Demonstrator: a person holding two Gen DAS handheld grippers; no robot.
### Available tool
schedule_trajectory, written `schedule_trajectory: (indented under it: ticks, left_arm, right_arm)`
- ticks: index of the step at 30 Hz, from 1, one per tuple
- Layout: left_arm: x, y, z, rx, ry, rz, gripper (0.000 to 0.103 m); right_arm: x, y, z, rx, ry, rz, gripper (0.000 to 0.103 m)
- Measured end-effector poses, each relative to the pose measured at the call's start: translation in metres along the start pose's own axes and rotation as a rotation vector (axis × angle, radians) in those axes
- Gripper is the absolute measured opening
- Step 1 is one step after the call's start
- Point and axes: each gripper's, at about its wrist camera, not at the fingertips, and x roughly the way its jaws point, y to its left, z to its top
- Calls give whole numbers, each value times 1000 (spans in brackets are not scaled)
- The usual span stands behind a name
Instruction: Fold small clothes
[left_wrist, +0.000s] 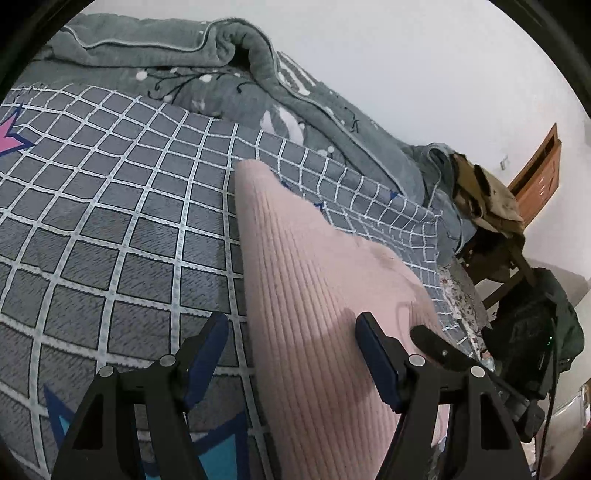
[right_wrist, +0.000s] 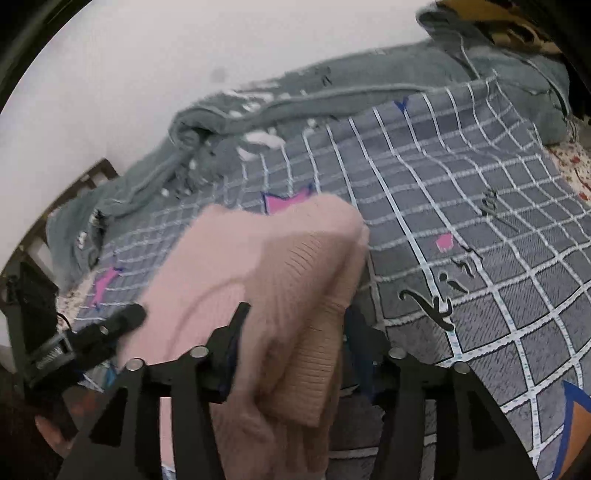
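Left first: grey checked bedspread (left_wrist: 122, 229) filling most of the view, crumpled grey blanket (left_wrist: 177, 40) bunched along the wall behind it. Left gripper (left_wrist: 291, 328) over the bed, jaws standing well apart and clamped on nothing, though the pink ribbed knit (left_wrist: 325, 295) runs right up between them. Near edge of the knit just beside the right-hand pad, no pinch visible.

Moving right: pink knit lying as a long folded strip on the bedspread, far end tapering toward the blanket. Wooden chair with a heap of brownish clothes (left_wrist: 491, 195) off past the bed's edge, dark bag (left_wrist: 532, 332) below it.

Right-wrist view a bit blurry. Right gripper (right_wrist: 295, 325) with a thick bunched fold of the same knit sitting between its jaws; jaws look parted, not squeezing, fabric loose and slumping through the gap. Hard to tell whether the left pad brushes the cloth. Left gripper poking in at the lower left of that view.

Step in hand, best guess: letting go after laying a fold over, so roughly mid-fold. Next move probably calls for backing both sets of jaws clear without dragging the top layer, then picking a fresh edge for the next fold. Soft, stretchy knit, so likely to snag and pull out of shape.
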Motion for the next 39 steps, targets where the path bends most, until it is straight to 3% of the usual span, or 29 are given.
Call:
schedule_trajectory:
  ticks: [6, 8, 18, 20, 26, 34, 39]
  left_arm:
    - [11, -9, 4, 40, 10, 62, 67]
    - [15, -15, 4, 66, 11, 91, 59]
    - [20, -35, 0, 160, -33, 201, 39]
    - [18, -36, 0, 169, -49, 207, 35]
    - [10, -34, 0, 159, -83, 184, 30]
    - [-4, -25, 0, 133, -100, 149, 28]
    - [-21, -12, 2, 124, -120, 149, 28]
  right_arm:
    - [13, -9, -2, 4, 52, 4, 52]
    - [18, -8, -1, 4, 60, 2, 52]
    - [25, -8, -3, 8, 68, 14, 52]
    - [24, -7, -4, 8, 67, 38, 41]
    - [11, 3, -6, -18, 8, 45, 26]
    - [-4, 11, -3, 25, -58, 99, 20]
    - [-10, 34, -4, -17, -81, 126, 18]
